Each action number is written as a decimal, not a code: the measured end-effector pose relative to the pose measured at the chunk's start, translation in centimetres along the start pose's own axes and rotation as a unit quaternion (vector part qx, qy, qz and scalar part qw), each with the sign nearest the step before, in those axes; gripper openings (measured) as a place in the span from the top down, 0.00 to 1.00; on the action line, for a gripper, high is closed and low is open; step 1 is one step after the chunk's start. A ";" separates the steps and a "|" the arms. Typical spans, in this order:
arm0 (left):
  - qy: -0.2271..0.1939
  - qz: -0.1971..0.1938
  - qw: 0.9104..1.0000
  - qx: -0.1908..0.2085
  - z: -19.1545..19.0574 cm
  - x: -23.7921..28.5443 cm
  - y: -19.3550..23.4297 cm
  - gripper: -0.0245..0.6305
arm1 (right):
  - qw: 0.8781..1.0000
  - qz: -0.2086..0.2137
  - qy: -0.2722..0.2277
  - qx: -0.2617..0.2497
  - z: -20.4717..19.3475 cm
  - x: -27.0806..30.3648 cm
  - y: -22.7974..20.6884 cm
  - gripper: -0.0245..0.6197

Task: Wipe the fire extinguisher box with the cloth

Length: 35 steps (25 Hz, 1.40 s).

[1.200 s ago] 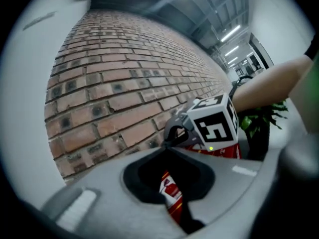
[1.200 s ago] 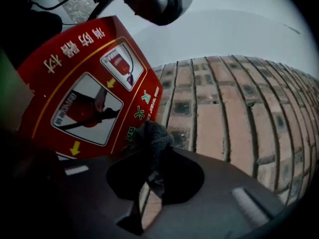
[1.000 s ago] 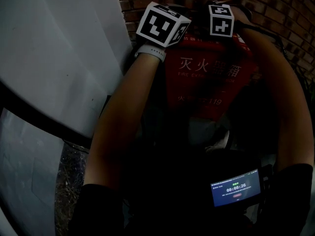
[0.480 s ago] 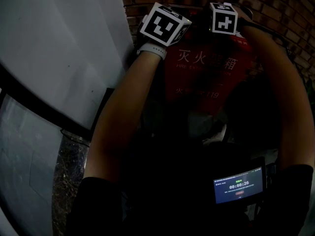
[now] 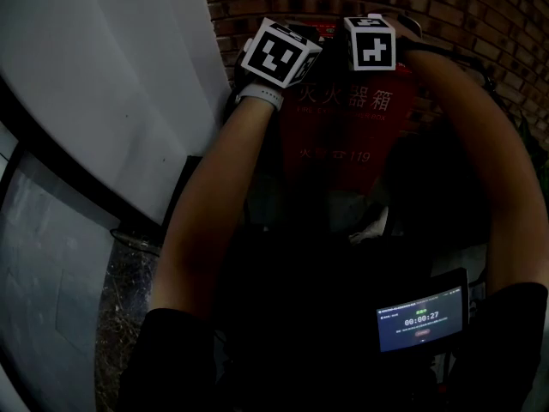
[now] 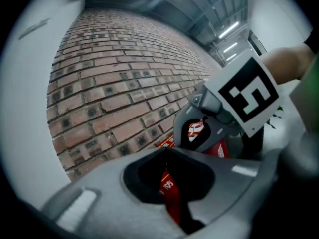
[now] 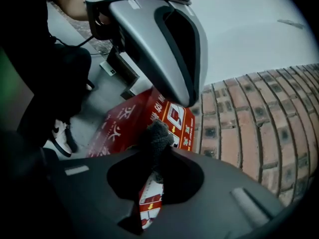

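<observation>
As we look down, the brick wall (image 5: 480,7) sweeps from twelve round to two o'clock, and the red fire extinguisher box (image 5: 343,136) stands before it at twelve, its white lettering facing us. Both our arms reach up to its top edge. Our left gripper (image 6: 168,156) is at eleven o'clock, jaws drawn together on nothing, with the box's red showing just past them. Our right gripper (image 7: 158,153), beside it at twelve, is clamped on the dark fuzzy cloth (image 7: 157,133), which pokes out in front of the box's pictogram label.
</observation>
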<state>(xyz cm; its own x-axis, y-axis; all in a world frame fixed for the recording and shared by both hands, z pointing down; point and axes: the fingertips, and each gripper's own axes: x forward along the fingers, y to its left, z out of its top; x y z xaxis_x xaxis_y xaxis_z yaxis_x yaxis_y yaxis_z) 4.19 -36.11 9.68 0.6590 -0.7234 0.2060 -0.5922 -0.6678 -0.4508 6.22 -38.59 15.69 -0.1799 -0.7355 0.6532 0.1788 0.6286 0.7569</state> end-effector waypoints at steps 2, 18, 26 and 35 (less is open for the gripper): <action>-0.003 0.002 1.000 0.001 0.5 -0.5 -0.4 0.96 | 1.000 0.012 -0.005 -0.002 0.5 -1.0 1.0 0.91; -0.012 -0.006 1.000 0.010 2.5 0.7 -1.1 0.96 | 0.997 -0.053 0.041 0.030 -6.4 -4.0 -3.7 0.90; 0.000 -0.015 1.000 0.020 1.7 4.7 0.0 0.96 | 0.995 -0.084 0.048 0.021 -8.9 1.4 -6.5 0.90; -0.004 -0.016 0.999 0.028 0.7 6.3 1.1 0.96 | 0.996 -0.063 0.061 0.015 -9.8 7.6 -7.4 0.90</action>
<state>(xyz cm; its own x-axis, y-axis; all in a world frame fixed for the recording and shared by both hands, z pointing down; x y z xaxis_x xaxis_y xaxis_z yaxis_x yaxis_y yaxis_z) 8.09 -41.27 9.86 0.6813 -0.7002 0.2136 -0.5441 -0.6796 -0.4920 12.98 -51.33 14.86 -0.0801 -0.8330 0.5474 0.1320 0.5355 0.8342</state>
